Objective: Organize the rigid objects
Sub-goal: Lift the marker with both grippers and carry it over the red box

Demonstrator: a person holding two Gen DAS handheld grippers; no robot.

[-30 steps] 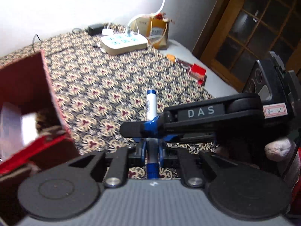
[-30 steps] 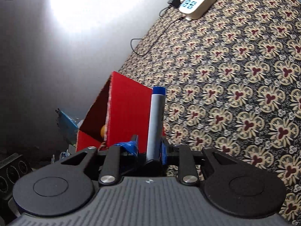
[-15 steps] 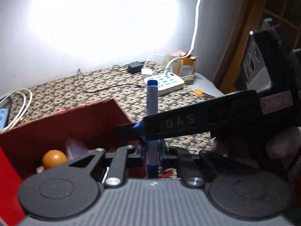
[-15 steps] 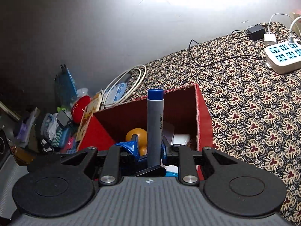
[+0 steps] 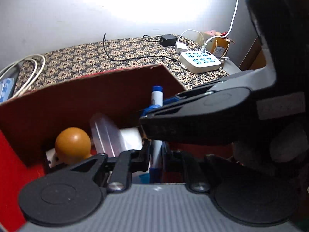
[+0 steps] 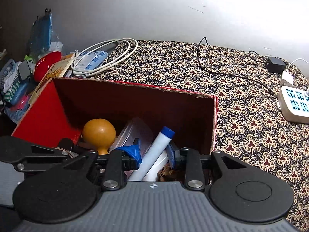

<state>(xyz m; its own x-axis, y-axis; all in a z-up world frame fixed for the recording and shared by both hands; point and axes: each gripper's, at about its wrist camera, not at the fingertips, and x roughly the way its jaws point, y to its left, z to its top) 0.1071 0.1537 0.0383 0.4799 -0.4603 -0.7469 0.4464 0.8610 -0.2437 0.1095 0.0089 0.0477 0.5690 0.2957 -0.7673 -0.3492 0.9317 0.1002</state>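
— Where now, the white cylindrical marker with the blue cap (image 6: 154, 154)?
— Leaning tilted inside the open red cardboard box (image 6: 135, 89), cap up, beside a clear plastic tub (image 6: 135, 133).
— Right gripper (image 6: 153, 152)?
— Spread; blue pads just off the barrel, so probably not gripping. Left gripper (image 5: 157, 152) flanking the lower barrel; clamped or loose, impossible to tell.
— Handling?
— Likely light, stiff, smooth enough to slip or roll. Best pinched mid-barrel, not at the cap.

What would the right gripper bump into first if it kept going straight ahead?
Probably the clear plastic container lying inside the red box, just past the marker that the right gripper has between its fingers. Depth is hard to judge.
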